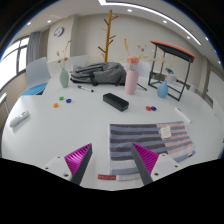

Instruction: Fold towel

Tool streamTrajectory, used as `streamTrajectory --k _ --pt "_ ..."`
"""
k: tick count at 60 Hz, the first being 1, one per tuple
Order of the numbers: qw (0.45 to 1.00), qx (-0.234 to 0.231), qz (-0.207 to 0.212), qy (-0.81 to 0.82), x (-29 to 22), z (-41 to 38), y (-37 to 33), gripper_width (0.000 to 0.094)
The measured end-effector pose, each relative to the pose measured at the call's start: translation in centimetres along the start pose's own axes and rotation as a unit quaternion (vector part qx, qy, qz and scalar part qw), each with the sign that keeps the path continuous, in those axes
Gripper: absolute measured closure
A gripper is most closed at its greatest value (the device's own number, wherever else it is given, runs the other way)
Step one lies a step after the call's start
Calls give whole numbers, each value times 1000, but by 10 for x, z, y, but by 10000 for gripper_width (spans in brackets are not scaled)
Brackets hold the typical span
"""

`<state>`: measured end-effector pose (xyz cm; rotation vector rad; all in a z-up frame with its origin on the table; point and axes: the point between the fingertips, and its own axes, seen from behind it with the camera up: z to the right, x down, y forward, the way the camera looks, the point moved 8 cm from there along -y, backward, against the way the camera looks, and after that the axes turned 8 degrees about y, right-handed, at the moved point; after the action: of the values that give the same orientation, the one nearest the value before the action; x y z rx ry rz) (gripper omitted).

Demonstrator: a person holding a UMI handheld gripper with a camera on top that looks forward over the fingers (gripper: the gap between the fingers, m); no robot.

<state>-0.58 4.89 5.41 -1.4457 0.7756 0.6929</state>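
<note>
A grey and white striped towel point(148, 138) lies flat on the white table point(70, 125), just ahead of my fingers and mostly to the right of them. Its near left corner reaches into the gap between the fingers. My gripper point(112, 160) is open above the table's near edge, its magenta pads point(78, 157) well apart with nothing pressed between them. A small red label point(106, 177) sits on the table between the fingers, close to the towel's near edge.
Beyond the towel lie a black box point(115, 101), a pink vase point(132, 78), a grey bag point(93, 72), a green bottle point(64, 77) and small coloured pieces point(64, 100). A white object point(20, 118) rests at the left. A desk and chair point(170, 68) stand behind on the right.
</note>
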Motion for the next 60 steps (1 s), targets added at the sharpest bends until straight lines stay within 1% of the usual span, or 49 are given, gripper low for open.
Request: streamTrajectory --k 4,9,13,15,16,17,18,19,21,23,25,28,33,35,42,45,49,52,56,60 --pt "1000 -6 -17 6 3 4 18 86" --pt "1000 -11 -26 6 7 7 32 83" --pt "1000 -19 -21 7 5 8 34 103" --pt "999 -22 -22 7 5 8 36 139" --pt "999 -22 -23 6 5 8 37 181" --pt "999 -22 -24 7 5 9 37 256" --pt "999 -19 -26 7 4 10 37 367" --pt "1000 -12 -28 6 1 14 38 519" --pt "1000 17 -23 4 -1 23 39 888" --pt "999 41 -17 4 -2 28 41 898" --pt "999 43 -27 -1 -1 28 39 898" --pt "998 44 -31 -17 0 23 39 899" --pt "998 -2 -62 16 -2 -1 29 901" --pt "997 -22 -67 31 -10 -9 20 901" --pt "992 -77 -49 87 -51 -22 -21 901" --pt "990 -88 -33 107 -74 -12 -39 901" --pt "988 -79 -13 134 -105 5 -56 902" --pt "985 -73 -4 154 -117 29 -63 901" --pt "986 -49 1 160 -128 65 -60 901" --pt "987 -25 -5 156 -122 98 -49 901"
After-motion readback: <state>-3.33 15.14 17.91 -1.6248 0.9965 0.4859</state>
